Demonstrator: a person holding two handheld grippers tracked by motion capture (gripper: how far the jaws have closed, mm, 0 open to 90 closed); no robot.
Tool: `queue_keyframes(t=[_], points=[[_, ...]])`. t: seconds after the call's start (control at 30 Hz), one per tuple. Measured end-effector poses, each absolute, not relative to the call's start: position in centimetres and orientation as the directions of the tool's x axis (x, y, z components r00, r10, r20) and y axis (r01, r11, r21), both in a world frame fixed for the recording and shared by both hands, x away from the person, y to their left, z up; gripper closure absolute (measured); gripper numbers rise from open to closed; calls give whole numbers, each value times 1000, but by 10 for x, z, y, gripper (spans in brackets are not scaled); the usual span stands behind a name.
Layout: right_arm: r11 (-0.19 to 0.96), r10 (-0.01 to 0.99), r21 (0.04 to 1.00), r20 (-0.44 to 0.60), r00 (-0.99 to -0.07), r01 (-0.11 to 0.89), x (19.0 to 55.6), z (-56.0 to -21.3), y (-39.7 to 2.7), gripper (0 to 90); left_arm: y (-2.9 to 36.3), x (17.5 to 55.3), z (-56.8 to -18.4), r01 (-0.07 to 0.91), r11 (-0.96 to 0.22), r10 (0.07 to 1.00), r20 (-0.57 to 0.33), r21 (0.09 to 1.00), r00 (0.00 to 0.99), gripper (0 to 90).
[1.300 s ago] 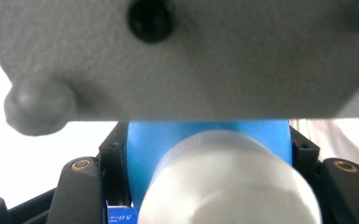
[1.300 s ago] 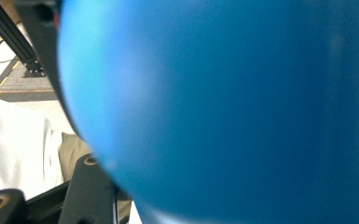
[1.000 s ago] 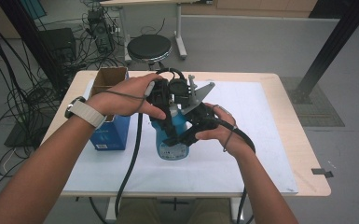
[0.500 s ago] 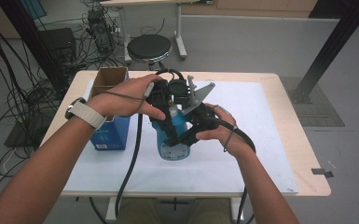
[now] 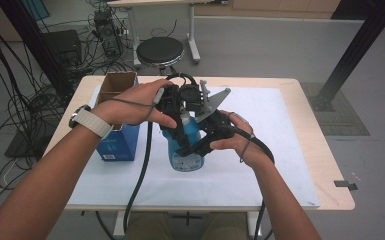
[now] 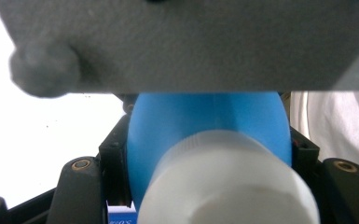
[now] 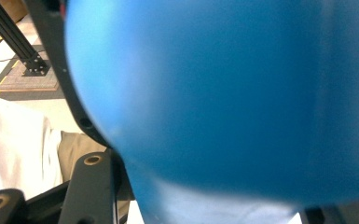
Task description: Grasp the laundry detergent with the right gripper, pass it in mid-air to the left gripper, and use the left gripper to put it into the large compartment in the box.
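A blue bottle (image 5: 186,152) with a white cap (image 6: 228,182) stands upright on the white mat (image 5: 270,150) at mid-table. From above on the left comes my left gripper (image 5: 181,112), shut on the bottle's top; in the left gripper view its black jaws flank the blue shoulder (image 6: 205,116) just behind the cap. My right gripper (image 5: 196,145) reaches in from the right and is shut on the bottle's body, which bulges blue (image 7: 224,93) between its jaws. The right gripper's grey plate (image 6: 191,42) hangs across the top of the left gripper view.
An open blue carton (image 5: 119,142) stands just left of the bottle, under the left wrist. The mat covers most of the wooden table (image 5: 330,165). A black stool (image 5: 160,50) and tangled cables lie on the floor beyond the far edge.
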State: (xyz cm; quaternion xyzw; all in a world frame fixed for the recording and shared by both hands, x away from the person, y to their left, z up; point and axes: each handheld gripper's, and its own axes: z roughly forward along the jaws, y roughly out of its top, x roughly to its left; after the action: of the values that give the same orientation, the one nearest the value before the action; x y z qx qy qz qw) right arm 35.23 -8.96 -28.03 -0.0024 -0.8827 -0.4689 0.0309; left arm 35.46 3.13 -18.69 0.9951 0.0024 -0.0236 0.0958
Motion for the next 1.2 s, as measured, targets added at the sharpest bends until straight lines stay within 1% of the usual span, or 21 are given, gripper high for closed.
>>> queue_keyframes(t=[0.5, 0.53, 0.57, 0.73, 1.2], points=[[559, -23, 829, 59, -998, 37, 352, -280, -90, 431, 32, 354, -187, 11, -980, 2, -47, 200, 999, 372], [553, -35, 833, 50, -998, 22, 353, -280, -89, 431, 32, 354, -186, 17, -980, 7, -47, 198, 999, 372], [559, -22, 828, 59, -998, 37, 352, -280, -90, 431, 32, 354, -186, 16, -980, 7, -47, 198, 999, 373], [555, -20, 831, 61, -998, 40, 352, -280, -90, 431, 33, 354, -187, 21, -979, 11, -50, 204, 999, 372], [559, -29, 829, 59, -998, 33, 351, -279, -88, 431, 35, 352, -186, 25, -978, 16, -46, 209, 999, 372]])
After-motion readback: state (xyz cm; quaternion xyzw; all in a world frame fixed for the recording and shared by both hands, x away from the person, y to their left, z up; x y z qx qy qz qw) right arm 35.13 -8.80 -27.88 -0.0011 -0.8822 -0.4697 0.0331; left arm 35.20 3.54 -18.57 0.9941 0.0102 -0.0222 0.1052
